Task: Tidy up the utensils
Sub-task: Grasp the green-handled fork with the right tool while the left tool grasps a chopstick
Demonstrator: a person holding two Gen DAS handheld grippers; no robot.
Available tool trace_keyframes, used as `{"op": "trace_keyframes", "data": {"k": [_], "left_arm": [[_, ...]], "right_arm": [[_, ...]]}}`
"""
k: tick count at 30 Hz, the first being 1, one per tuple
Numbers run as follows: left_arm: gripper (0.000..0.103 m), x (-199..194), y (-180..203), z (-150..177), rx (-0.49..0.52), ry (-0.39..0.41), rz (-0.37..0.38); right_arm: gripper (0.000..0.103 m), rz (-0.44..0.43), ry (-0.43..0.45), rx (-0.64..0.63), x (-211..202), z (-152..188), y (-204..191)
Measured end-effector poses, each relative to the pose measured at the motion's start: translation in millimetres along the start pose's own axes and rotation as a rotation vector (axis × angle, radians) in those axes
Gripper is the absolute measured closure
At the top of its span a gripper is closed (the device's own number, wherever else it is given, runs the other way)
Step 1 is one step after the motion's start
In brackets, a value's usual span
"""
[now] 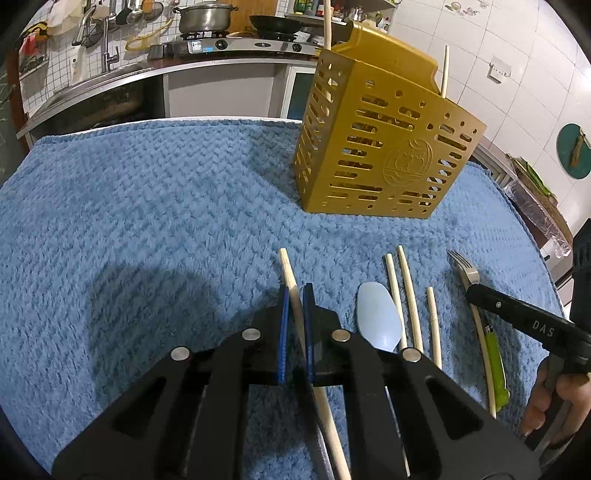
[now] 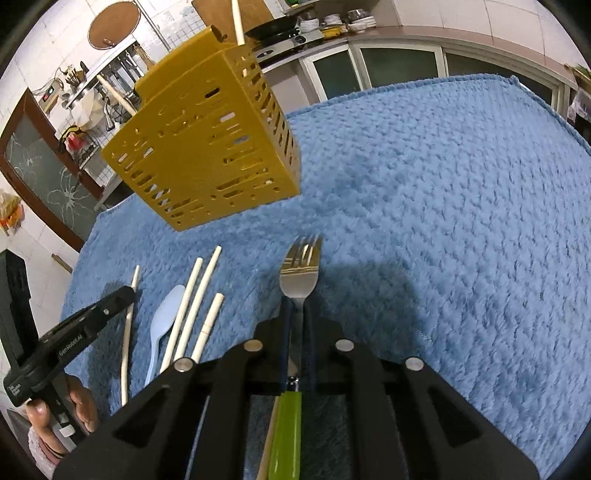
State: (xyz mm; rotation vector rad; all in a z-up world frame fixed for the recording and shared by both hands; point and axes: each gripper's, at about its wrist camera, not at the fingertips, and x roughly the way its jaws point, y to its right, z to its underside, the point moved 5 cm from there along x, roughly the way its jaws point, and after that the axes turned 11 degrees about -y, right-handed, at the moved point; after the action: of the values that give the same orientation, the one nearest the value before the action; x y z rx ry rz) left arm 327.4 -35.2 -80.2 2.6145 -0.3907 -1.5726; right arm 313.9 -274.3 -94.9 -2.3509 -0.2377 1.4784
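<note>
A gold slotted utensil holder (image 1: 384, 147) stands on the blue towel (image 1: 147, 206) with two chopsticks sticking out of its top; it also shows in the right wrist view (image 2: 207, 147). My left gripper (image 1: 295, 291) is shut on a pale chopstick (image 1: 291, 284) low over the towel. My right gripper (image 2: 297, 306) is shut on the neck of a fork (image 2: 301, 266) with a green handle (image 2: 286, 432). A light blue spoon (image 1: 378, 317) and three loose chopsticks (image 1: 408, 291) lie between the grippers. Another chopstick (image 1: 484, 350) lies beside the fork.
A kitchen counter with a sink (image 1: 92, 92), a stove and a pot (image 1: 203, 16) runs behind the table. Cabinets (image 2: 388, 66) stand beyond the towel's far edge. The person's hand (image 2: 74, 406) holds the left gripper's handle.
</note>
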Motion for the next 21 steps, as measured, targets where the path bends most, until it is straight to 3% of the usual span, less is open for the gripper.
{"op": "trace_keyframes", "data": {"k": [15,21], "left_arm": [[0.097,6,1,0,0.009,-0.005,-0.011],[0.097,5,1,0,0.012,0.000,-0.014]], "right_arm": [[0.095,0.064,0.013,-0.067,-2,1,-11],[0.101,0.151,0.049,-0.123,-9,-1,-21]]}}
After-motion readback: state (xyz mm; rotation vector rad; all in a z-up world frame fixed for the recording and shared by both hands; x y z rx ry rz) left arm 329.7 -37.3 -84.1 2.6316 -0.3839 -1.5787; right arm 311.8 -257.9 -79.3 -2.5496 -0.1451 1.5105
